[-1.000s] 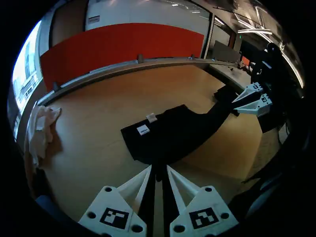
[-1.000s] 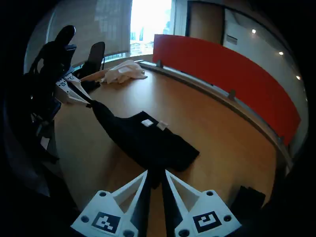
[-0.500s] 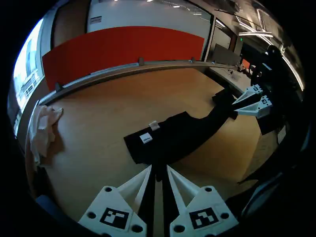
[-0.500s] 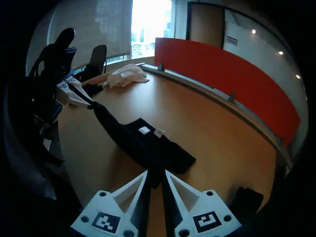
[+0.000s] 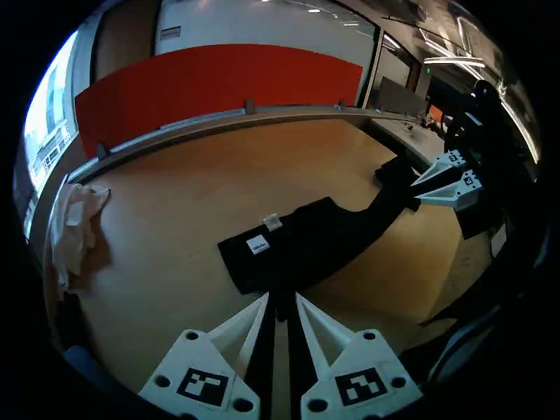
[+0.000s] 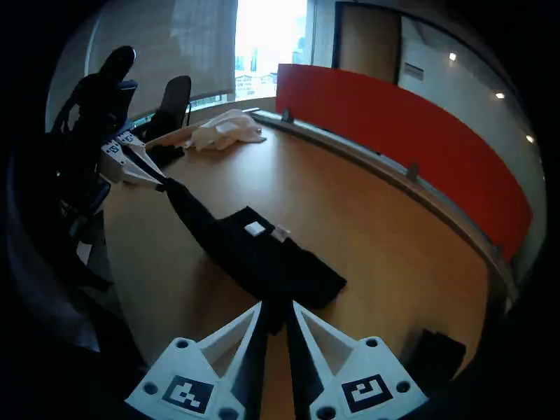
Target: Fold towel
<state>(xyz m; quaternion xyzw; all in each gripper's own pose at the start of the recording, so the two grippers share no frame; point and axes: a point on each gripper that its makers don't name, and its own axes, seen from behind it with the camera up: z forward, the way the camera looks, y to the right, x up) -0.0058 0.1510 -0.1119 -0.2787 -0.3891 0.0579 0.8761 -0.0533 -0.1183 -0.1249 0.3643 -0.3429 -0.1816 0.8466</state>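
Towel black, middle resting on surface | left tongs pinch one end, right tongs pinch the other | long axis runs tongs to tongs, both equally near

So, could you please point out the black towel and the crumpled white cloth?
Black towel [image 5: 315, 238]: left gripper view, its flat middle.
Crumpled white cloth [image 6: 224, 129]: right gripper view, its top folds.
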